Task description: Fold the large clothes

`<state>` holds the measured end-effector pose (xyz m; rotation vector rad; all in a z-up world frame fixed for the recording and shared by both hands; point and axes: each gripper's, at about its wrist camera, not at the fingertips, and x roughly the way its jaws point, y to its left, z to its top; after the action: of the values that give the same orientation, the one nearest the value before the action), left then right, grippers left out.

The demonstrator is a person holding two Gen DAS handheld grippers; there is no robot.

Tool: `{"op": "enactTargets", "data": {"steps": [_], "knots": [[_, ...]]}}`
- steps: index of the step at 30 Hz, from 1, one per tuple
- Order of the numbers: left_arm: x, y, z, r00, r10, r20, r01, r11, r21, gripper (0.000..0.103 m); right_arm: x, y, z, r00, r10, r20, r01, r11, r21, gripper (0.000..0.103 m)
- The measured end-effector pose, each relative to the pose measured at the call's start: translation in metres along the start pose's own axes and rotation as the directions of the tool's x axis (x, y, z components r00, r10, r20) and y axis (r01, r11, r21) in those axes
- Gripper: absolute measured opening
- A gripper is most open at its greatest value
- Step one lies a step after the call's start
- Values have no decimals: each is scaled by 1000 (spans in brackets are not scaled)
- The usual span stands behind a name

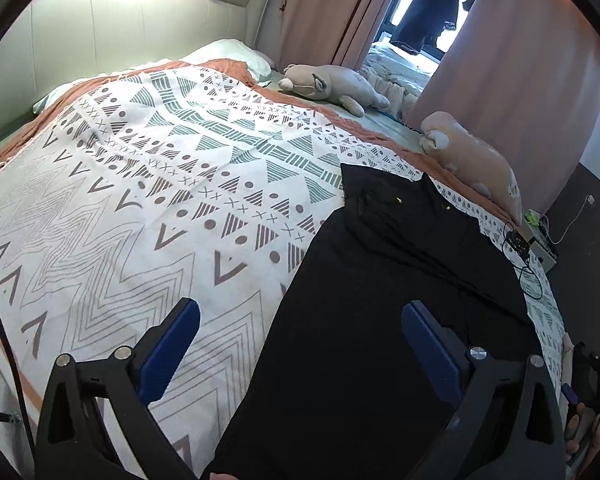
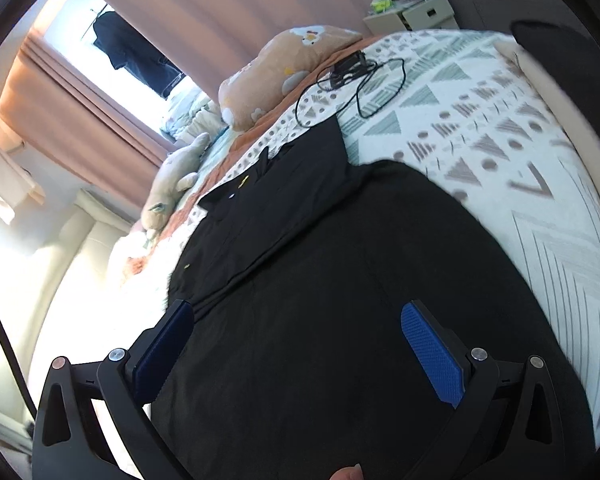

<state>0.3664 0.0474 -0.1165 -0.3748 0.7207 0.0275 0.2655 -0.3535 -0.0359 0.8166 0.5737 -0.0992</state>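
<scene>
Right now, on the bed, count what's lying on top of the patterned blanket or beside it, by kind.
Black garment: 1
Stuffed animal: 1
Peach printed pillow: 1
Pale green pillows: at least 1
Black device with cable: 1
Total: 5 at least

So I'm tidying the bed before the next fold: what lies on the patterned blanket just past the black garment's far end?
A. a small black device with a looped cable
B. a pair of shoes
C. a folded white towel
A: in the right wrist view a small black device with its looped cable lies on the patterned blanket, beyond the black garment.
</scene>
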Motion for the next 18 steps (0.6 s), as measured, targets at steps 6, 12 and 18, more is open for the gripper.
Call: {"op": "enactTargets", "data": {"steps": [6, 12, 18], "knots": [[-53, 9, -19, 999, 11, 50, -12, 1000, 6, 103, -54, -4, -28, 999, -2, -52, 0, 999, -41, 103], [-102, 23, -43, 999, 7, 50, -8, 1000, 4, 103, -113, -13, -54, 999, 18, -32, -20, 997, -73, 103], [-144, 24, -73, 997, -33, 65, 31, 999, 35, 103, -159, -34, -81, 1000, 15, -22, -17, 995, -95, 103]]}}
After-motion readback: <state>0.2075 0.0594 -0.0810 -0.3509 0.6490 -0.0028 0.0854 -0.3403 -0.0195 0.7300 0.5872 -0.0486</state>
